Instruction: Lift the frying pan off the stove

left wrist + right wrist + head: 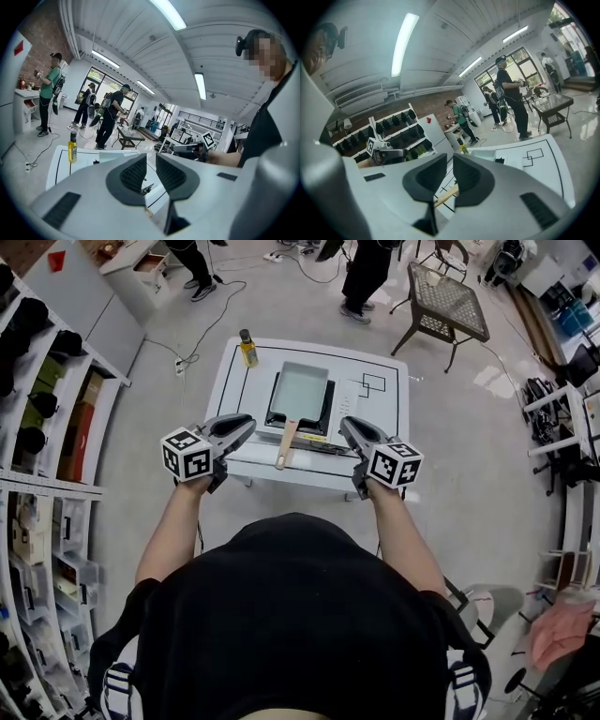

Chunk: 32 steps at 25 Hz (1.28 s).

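- Closest to us is the person's dark top (291, 615), with both forearms reaching out toward the white table (234, 395).
- At the table's near-left edge we hold the left gripper (246, 424). Its ribbed dark pads are drawn together with nothing between them.
- At the near-right edge, the right gripper (349, 426) also has its jaws all but closed and is empty. Neither gripper touches the pan.
- We see the frying pan (300, 395) lying flat at the middle of the table. It is rectangular, with a dark rim and a pale, smooth inside that looks empty. We cannot make out a stove under it.
- Its wooden handle (286, 444) is a straight, light-coloured stick. It points back at us and ends between the two grippers.
- We judge the pan to be stiff metal, moderately heavy and front-weighted, so it will tend to tip down away from the handle.
- We think the handle is the place to grip, close to the pan body. The matte wood should give the pads friction, whereas the smooth rim would likely slip. The jaws must open first.
- Across the handle's near end lies a dark slender tool (317, 444). We would steer clear of it.
- At the far-left corner stands a yellow bottle (247, 349), well apart from the pan.
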Each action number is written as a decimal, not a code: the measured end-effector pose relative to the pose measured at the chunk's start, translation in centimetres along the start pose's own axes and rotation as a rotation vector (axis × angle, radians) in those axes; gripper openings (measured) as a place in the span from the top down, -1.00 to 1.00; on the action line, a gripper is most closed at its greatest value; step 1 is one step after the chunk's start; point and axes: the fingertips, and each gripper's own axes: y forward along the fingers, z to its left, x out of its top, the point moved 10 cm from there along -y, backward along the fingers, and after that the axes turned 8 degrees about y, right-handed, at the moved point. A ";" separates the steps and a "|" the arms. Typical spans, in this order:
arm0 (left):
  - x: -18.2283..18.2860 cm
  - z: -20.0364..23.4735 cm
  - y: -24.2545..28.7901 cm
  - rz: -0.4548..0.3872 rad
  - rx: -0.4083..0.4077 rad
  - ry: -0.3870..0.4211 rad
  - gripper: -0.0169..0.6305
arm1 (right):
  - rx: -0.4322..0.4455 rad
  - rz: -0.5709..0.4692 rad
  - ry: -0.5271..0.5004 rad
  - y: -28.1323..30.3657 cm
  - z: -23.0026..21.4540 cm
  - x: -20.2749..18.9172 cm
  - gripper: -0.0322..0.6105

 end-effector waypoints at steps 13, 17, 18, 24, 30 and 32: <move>0.0 -0.5 2.1 0.001 0.022 0.001 0.74 | 0.030 0.034 -0.020 0.4 -2.1 1.1 0.76; 0.4 -0.7 2.2 0.004 0.033 0.015 0.74 | 0.042 0.035 -0.019 0.4 -2.2 1.3 0.75; 0.4 -0.8 2.1 0.007 0.034 0.019 0.74 | 0.044 0.035 -0.018 0.5 -2.1 1.2 0.75; 0.5 -0.6 1.9 0.014 0.031 0.021 0.74 | 0.046 0.027 -0.020 0.8 -1.8 1.5 0.75; 0.6 -0.1 2.2 0.002 0.002 0.023 0.74 | 0.024 0.016 -0.022 0.6 -1.6 1.5 0.74; 0.5 0.2 2.3 0.000 -0.013 0.022 0.74 | 0.013 0.016 -0.021 0.7 -1.5 1.4 0.74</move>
